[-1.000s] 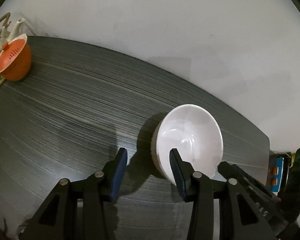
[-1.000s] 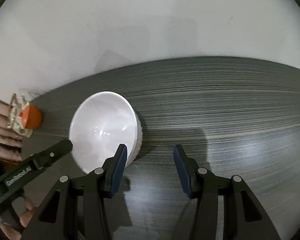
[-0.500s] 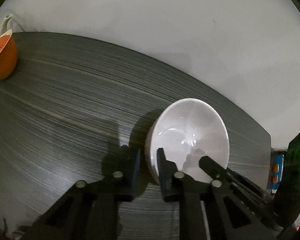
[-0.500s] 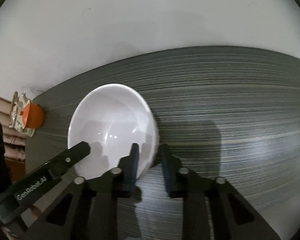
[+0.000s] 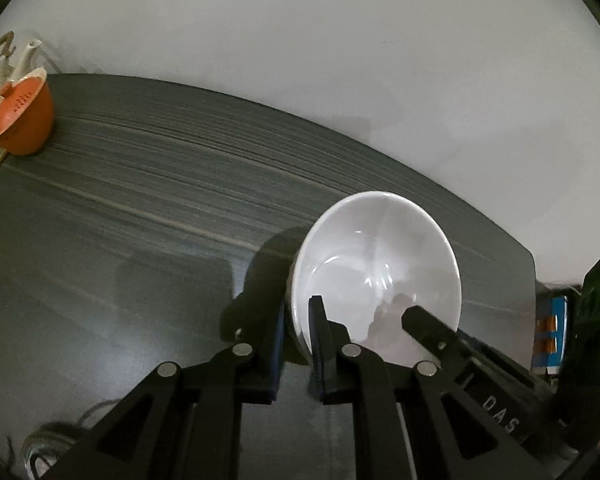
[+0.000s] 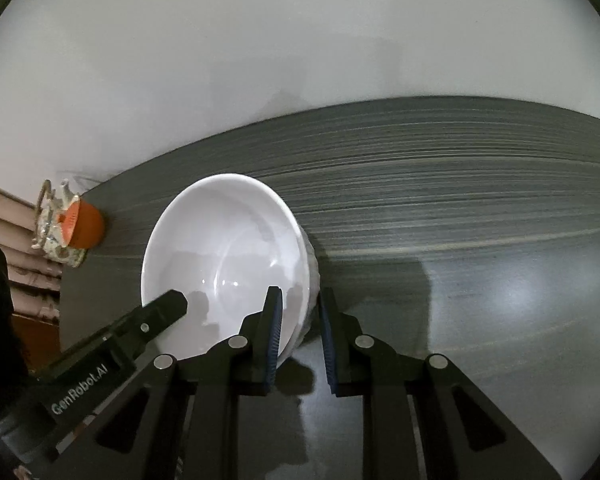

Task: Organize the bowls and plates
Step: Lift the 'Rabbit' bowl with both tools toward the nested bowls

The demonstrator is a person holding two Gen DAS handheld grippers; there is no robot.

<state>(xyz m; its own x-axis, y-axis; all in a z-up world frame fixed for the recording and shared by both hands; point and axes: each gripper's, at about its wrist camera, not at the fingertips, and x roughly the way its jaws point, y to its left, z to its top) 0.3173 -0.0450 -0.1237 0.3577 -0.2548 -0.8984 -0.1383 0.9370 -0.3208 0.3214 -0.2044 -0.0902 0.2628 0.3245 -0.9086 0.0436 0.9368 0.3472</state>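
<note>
While both tools close on it from opposite sides, the white bowl point(image 5: 376, 264) sits upright on the dark streaked counter point(image 5: 140, 216), near the counter's right end in the left wrist view. Left hand-held gripper point(image 5: 298, 344): jaws narrowed onto the bowl's near-left rim, one blue-padded finger outside the wall, the other inside the cavity; pads appear to touch the wall on both sides, so it is clamped on the rim. Right hand-held gripper point(image 6: 300, 336): same arrangement on the opposite rim, left finger inside the bowl point(image 6: 224, 260), right finger outside against the ribbed outer wall; a thin gap may remain at the outer pad, contact there hard to confirm. Each view catches the other tool's black finger reaching over the bowl's interior. Bowl interior empty, glossy, with light reflections. Whether the base is touching the counter point(image 6: 480, 240) or just off it cannot be told; a dark shadow lies close beside it. At the far left corner of the counter, well apart from the bowl, an orange cup point(image 5: 22, 120) lies tipped against a patterned teapot point(image 6: 52, 224). Plain pale wall point(image 5: 300, 60) behind.
</note>
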